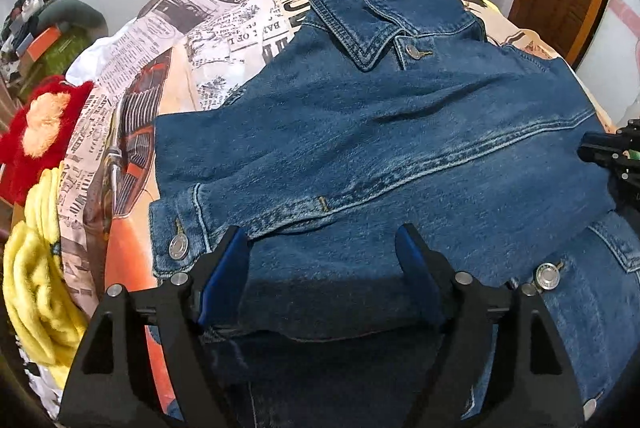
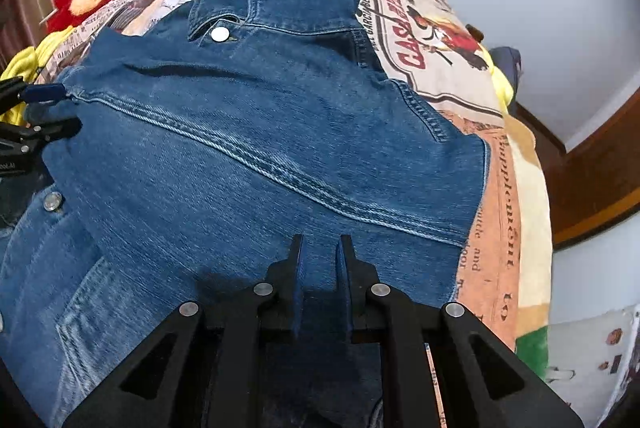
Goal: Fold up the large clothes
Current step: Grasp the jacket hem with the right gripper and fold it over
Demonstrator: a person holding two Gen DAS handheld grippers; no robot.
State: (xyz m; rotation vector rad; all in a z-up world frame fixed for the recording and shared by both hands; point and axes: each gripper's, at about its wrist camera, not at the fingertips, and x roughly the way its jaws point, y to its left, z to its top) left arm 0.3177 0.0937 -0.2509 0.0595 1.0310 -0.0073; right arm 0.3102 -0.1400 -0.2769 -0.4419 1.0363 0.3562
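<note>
A blue denim jacket point(image 1: 360, 132) lies sleeve-folded, collar away, on a printed bedspread point(image 1: 224, 24). The left tongs point(image 1: 324, 244) gape wide over its near edge, holding nothing. The right tongs point(image 2: 320, 248), nearly closed, pinch denim.

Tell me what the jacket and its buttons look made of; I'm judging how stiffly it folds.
Jacket: denim by the look, mid-blue and faded along the doubled, stitched seams. Buttons: apparently metal, silvery and shiny, with a rivet-like round face.
</note>
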